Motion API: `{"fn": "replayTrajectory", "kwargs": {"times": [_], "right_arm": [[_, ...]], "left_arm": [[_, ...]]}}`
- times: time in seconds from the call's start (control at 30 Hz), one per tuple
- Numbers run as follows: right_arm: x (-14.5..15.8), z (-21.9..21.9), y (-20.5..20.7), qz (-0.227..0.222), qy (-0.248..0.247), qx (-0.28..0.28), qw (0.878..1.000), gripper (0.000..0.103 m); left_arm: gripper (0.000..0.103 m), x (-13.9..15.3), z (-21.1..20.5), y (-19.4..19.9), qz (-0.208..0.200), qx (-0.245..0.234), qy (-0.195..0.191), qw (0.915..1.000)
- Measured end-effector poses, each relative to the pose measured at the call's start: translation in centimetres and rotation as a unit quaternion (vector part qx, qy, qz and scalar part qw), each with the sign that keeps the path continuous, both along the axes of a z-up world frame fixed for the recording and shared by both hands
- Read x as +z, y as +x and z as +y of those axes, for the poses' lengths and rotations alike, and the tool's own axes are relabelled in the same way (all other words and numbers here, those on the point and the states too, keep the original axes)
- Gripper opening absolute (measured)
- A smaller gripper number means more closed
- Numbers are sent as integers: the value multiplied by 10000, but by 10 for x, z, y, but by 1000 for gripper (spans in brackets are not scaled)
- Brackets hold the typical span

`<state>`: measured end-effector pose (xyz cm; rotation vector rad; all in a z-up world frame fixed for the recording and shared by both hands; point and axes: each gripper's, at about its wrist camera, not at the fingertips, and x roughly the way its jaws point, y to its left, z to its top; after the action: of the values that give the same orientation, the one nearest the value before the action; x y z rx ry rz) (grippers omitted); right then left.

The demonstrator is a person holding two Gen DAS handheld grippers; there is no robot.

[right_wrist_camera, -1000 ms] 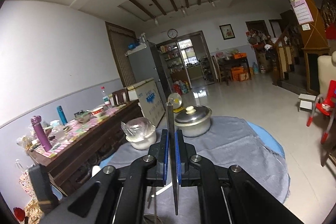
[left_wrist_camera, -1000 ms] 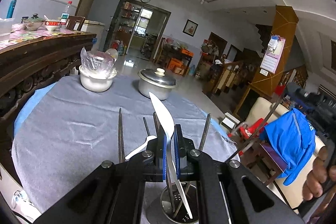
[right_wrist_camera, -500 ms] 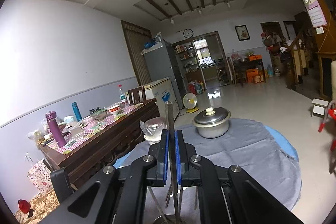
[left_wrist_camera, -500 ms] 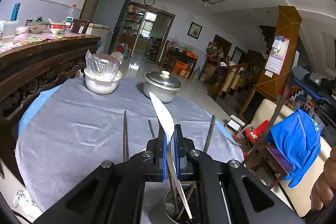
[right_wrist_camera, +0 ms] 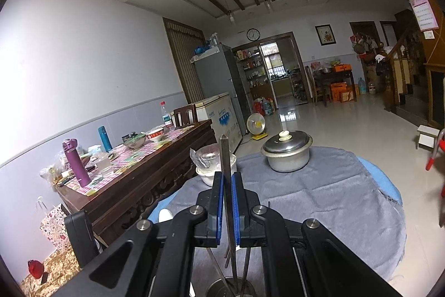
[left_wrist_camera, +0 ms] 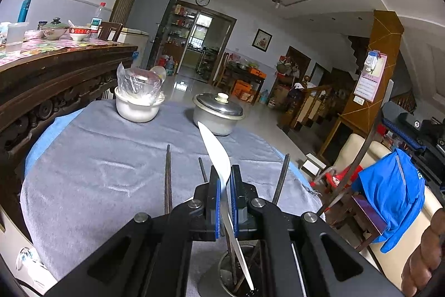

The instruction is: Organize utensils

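The left gripper (left_wrist_camera: 225, 180) pinched a white plastic knife (left_wrist_camera: 217, 155), its lower end down in the metal utensil holder (left_wrist_camera: 211, 280) on the grey tablecloth (left_wrist_camera: 97, 171); the right gripper (right_wrist_camera: 228, 185) clamped a dark chopstick (right_wrist_camera: 225, 157) upright above that holder.

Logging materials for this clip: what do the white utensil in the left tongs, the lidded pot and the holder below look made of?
Utensil: probably plastic, matte white, thin and curved. Pot: metal, dull silver with soft glare, pale knob on the lid. Holder: likely steel, grey sheen on its rim.
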<state>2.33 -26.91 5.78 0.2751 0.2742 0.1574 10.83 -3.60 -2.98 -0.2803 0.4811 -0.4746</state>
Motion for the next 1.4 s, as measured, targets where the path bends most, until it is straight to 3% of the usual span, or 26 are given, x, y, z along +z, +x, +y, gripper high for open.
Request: {"fn": "replayTrajectory", "kwargs": {"times": [0.53,1.17,1.4], "right_arm": [[-24,-15,2,384,137,-63,9991,7],[-50,-10,17,898,304,14,9955,7],[-57,-8,19,1033,335,97,9940,7]], "left_arm": [[7,-4,-11,-3,6,79,213,9997],[7,-31,-21,-7,82,24,359,9993],[7,-39,-33,-14,-35,-71,663,9978]]}}
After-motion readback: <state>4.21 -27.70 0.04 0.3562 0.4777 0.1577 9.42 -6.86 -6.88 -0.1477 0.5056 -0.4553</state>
